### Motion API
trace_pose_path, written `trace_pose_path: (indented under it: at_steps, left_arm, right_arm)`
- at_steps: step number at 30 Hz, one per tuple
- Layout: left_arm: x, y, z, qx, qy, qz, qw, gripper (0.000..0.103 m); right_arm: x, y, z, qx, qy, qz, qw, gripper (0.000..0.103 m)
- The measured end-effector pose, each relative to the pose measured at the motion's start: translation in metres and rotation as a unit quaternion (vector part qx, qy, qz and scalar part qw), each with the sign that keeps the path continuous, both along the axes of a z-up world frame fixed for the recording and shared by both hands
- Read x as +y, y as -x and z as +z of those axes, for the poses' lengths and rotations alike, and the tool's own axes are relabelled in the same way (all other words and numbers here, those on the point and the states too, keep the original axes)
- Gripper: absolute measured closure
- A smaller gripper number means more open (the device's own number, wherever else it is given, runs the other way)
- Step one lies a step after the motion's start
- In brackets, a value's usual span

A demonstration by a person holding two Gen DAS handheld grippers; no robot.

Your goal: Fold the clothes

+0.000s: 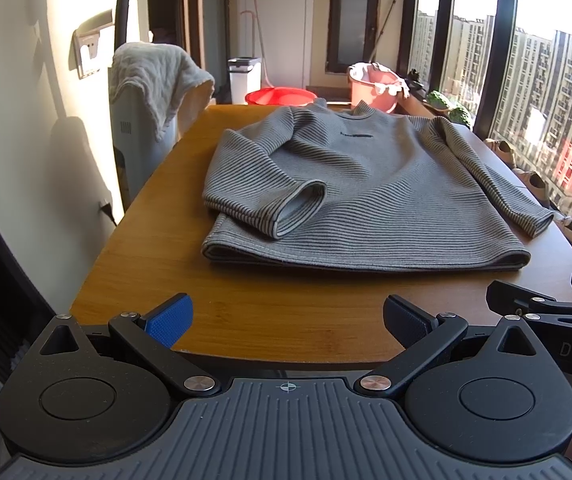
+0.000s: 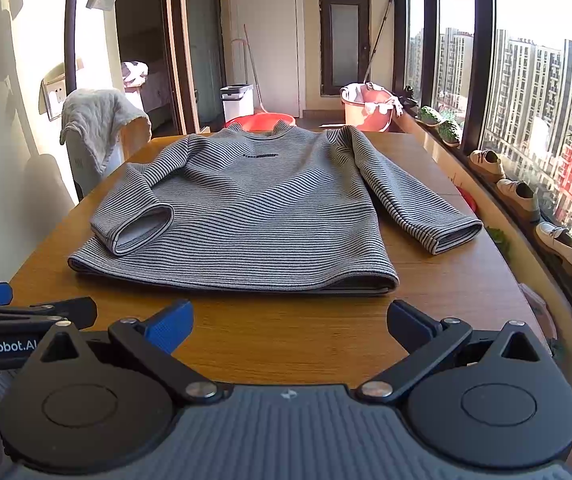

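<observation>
The grey striped sweater (image 1: 362, 184) lies flat, front up, on the wooden tabletop (image 1: 286, 316), collar toward the far edge and hem toward the cameras. One sleeve (image 1: 262, 204) is folded across the body, its open cuff resting on the lower front. The other sleeve (image 2: 418, 200) extends straight down beside the body, cuff on the tabletop near the window-side edge.

The left tool (image 1: 288, 320) is at the near tabletop edge, short of the hem, fingers apart, holding nothing. The right tool (image 2: 290, 326) is beside it in the same condition: fingers apart, clear of the sweater.

Beyond the tabletop: a red basin (image 1: 280, 96), a pink bucket (image 2: 368, 110), and shoes (image 2: 520, 196) along the windowsill.
</observation>
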State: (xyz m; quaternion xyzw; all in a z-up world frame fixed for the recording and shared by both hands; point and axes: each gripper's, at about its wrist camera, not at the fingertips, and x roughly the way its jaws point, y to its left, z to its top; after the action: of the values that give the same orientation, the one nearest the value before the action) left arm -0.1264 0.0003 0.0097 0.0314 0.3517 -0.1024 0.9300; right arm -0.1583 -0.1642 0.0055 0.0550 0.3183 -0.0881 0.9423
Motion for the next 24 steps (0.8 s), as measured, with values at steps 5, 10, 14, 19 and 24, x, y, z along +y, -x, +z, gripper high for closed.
trace_pose_path:
  at_steps: [5, 10, 14, 19, 24]
  left_arm:
    - [-0.002, -0.003, 0.0, 0.0, 0.001, -0.007, 1.0, 0.0]
    - [-0.007, -0.021, -0.003, -0.005, 0.013, -0.037, 0.9992, 0.0]
    - [-0.008, -0.055, -0.008, -0.017, 0.068, -0.074, 0.9948, 0.0]
    - [-0.026, -0.112, -0.012, -0.011, 0.083, -0.102, 0.9913, 0.0]
    - [-0.053, -0.168, -0.027, -0.006, 0.043, -0.094, 0.9947, 0.0]
  right_arm:
    - [-0.003, -0.001, 0.001, -0.002, -0.003, 0.0, 1.0, 0.0]
    - [-0.012, -0.01, 0.002, -0.007, -0.004, -0.006, 1.0, 0.0]
    - [-0.031, -0.029, 0.004, -0.034, -0.018, -0.018, 0.999, 0.0]
    - [-0.053, -0.068, -0.001, -0.076, -0.042, -0.007, 0.996, 0.0]
    - [-0.056, -0.129, 0.0, -0.093, -0.053, 0.031, 0.994, 0.0]
